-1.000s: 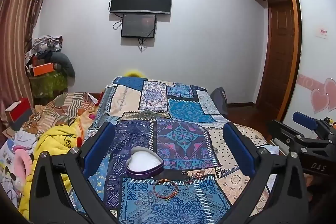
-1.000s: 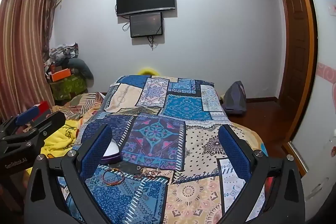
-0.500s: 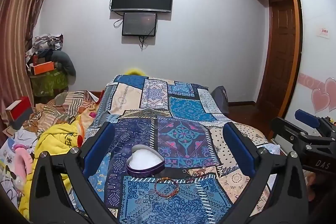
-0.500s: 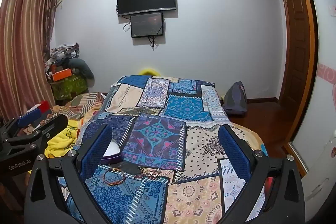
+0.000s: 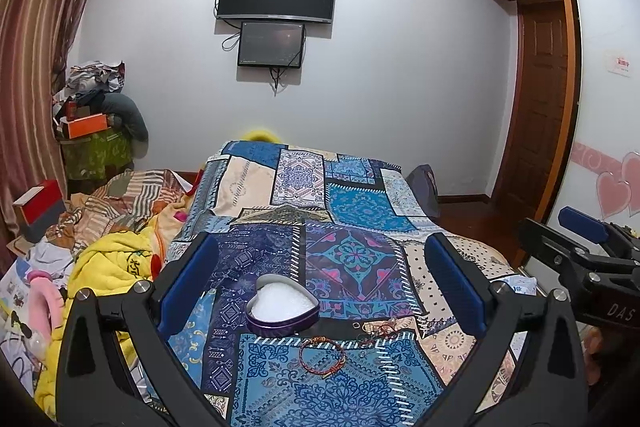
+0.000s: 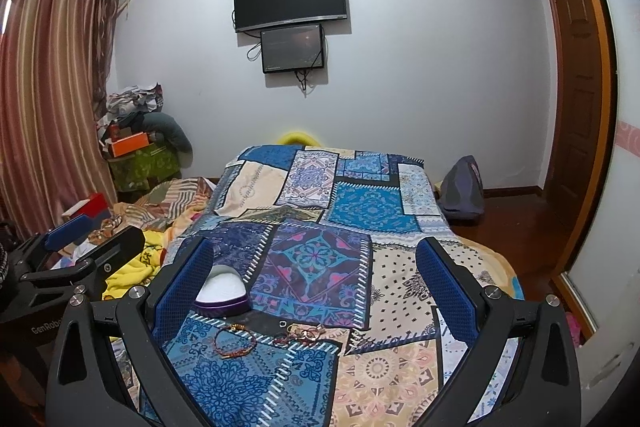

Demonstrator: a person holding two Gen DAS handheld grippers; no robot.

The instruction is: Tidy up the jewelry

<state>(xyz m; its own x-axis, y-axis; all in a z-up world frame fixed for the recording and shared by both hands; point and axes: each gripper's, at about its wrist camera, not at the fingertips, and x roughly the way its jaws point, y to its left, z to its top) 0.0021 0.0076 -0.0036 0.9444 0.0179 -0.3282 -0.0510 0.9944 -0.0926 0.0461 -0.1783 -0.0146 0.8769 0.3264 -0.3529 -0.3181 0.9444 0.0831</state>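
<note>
On bedspread [image 5: 352,211] — white-lined heart tin [image 5: 282,309].

Bracelet [image 5: 322,354] before box [image 5: 282,305] on bed [image 5: 348,203]

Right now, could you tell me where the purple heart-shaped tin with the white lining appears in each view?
Left wrist: purple heart-shaped tin sits lower centre, fully visible.
Right wrist: lower left, partly hidden behind the left finger.
Shared landmark: the red braided bracelet lies on the quilt just in front of it.
</note>
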